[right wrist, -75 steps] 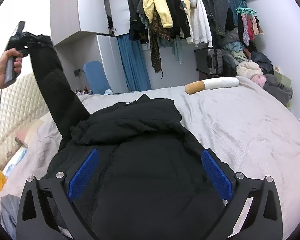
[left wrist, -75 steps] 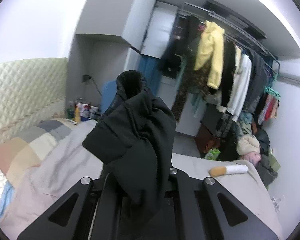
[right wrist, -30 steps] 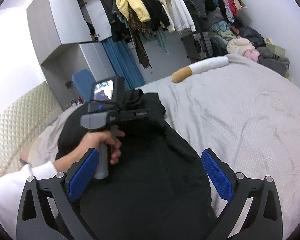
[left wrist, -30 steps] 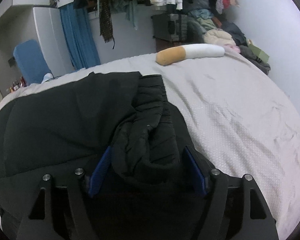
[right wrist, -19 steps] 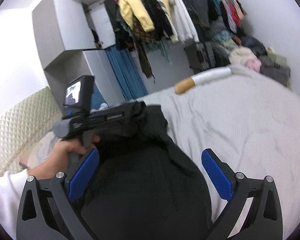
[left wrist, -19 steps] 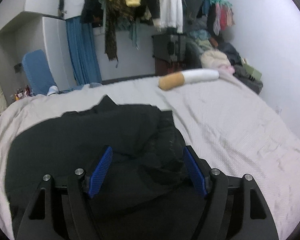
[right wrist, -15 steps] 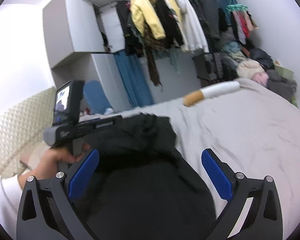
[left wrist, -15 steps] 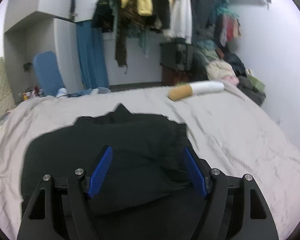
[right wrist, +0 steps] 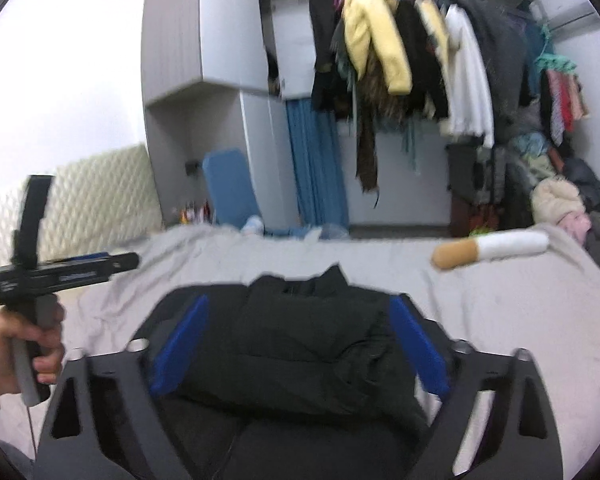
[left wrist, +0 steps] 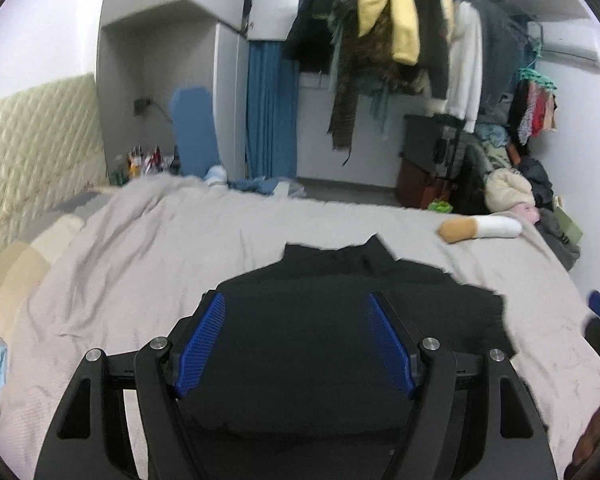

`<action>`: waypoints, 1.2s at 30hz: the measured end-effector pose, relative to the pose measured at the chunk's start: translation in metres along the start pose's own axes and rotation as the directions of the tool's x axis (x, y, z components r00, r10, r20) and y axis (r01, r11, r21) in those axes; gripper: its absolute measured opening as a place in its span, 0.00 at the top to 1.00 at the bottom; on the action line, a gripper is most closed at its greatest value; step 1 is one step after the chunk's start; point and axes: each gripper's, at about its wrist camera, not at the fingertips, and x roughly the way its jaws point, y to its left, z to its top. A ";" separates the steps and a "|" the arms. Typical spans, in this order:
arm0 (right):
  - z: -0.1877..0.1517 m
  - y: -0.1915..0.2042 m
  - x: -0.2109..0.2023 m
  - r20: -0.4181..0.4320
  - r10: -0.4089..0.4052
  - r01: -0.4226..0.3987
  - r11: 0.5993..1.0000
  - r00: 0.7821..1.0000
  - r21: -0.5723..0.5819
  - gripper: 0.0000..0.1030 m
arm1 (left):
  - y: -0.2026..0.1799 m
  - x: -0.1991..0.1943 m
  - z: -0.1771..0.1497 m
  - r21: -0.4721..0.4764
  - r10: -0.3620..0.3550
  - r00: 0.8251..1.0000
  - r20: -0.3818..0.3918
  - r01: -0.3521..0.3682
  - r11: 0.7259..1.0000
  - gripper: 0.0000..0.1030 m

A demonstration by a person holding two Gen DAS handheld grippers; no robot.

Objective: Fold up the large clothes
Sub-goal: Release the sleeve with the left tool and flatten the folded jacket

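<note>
The black jacket (left wrist: 340, 320) is lying on the grey bed (left wrist: 140, 264), partly folded. The left gripper (left wrist: 296, 340) and right gripper (right wrist: 300, 344) are both hanging above it, spread wide, holding nothing. Next, they probably need to grab an edge for another fold.

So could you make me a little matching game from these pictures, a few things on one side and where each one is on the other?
Things:
1. black jacket
2. cigarette-shaped pillow
3. yellow hoodie
4. left gripper

Places:
A. hanging on the clothes rail
B. held up in the air, off to the left side of the bed
C. lying folded in the middle of the bed
D. lying near the far right edge of the bed

Pairs: 1-C, 2-D, 3-A, 4-B
</note>
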 end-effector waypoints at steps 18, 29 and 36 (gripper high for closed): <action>-0.076 -0.021 0.197 -0.203 -0.049 0.043 0.999 0.978 -0.033 0.26 | 0.006 0.185 -0.070 0.105 0.057 0.988 -0.147 -0.042 0.994 0.28; -0.086 -0.020 0.225 -0.300 -0.099 0.084 0.995 0.949 -0.062 0.26 | -0.001 0.204 -0.070 0.070 0.086 0.977 -0.195 -0.074 0.995 0.28; -0.057 -0.022 0.178 -0.269 -0.031 0.030 1.000 0.963 -0.010 0.27 | 0.008 0.138 -0.045 -0.039 0.039 0.987 -0.158 -0.045 0.998 0.31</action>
